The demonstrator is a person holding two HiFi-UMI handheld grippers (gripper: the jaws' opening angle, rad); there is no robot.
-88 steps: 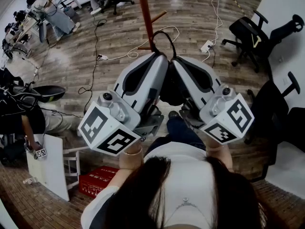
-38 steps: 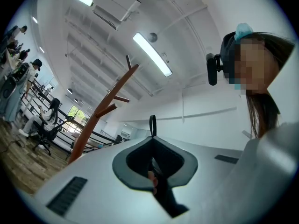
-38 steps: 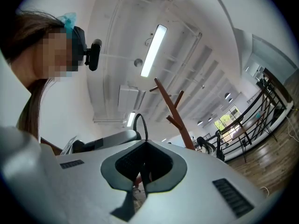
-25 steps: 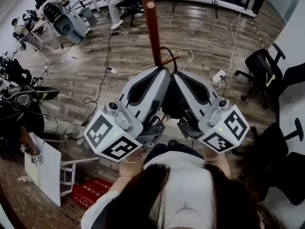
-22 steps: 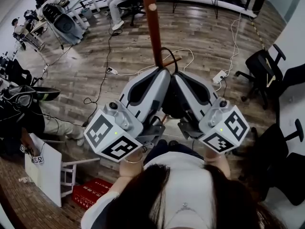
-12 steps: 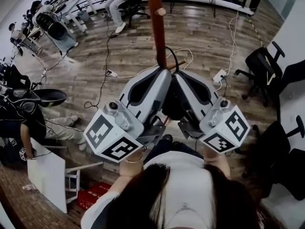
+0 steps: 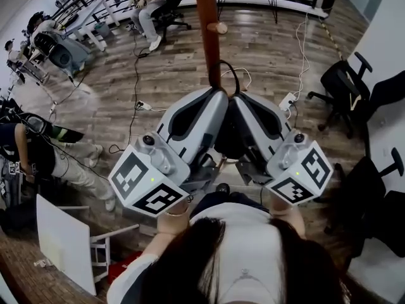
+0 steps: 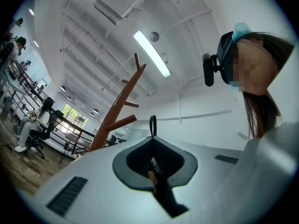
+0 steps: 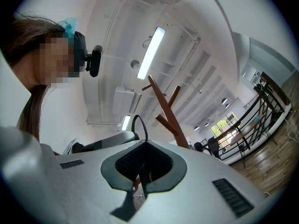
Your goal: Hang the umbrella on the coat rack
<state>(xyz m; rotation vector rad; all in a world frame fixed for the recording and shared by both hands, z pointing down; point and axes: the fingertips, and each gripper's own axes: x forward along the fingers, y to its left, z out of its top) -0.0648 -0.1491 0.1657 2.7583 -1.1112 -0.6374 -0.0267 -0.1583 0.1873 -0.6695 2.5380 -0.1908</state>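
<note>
The umbrella [image 7: 228, 132], folded and dark, is held upright between the two pairs of tongs. They hide almost all of its body, and only its black loop [image 7: 226, 75] rises clear above their tips. The left tongs [image 7: 215, 100] and the right tongs [image 7: 238, 101] lean tip to tip, each pinching the umbrella from its own side; each gripper view shows a dark shape in the narrow slot between the jaws. The loop stands just beside the brown pole of the coat rack [image 7: 207, 37], near a short peg [image 7: 219, 27] but not over it. Beyond lies a wooden floor [image 7: 158, 62], with an office chair [image 7: 338, 84] well apart.

Risks, as judged from here:
- **Missed peg:** the loop looks limp and narrow, so it may brush past the peg's rounded end instead of slipping over it.
- **Rocked rack:** a push against the pole could rock the coat rack.
- **Dropped umbrella:** if either pair of tongs loosens before the loop bears the weight, the umbrella would likely fall to the floor.
</note>
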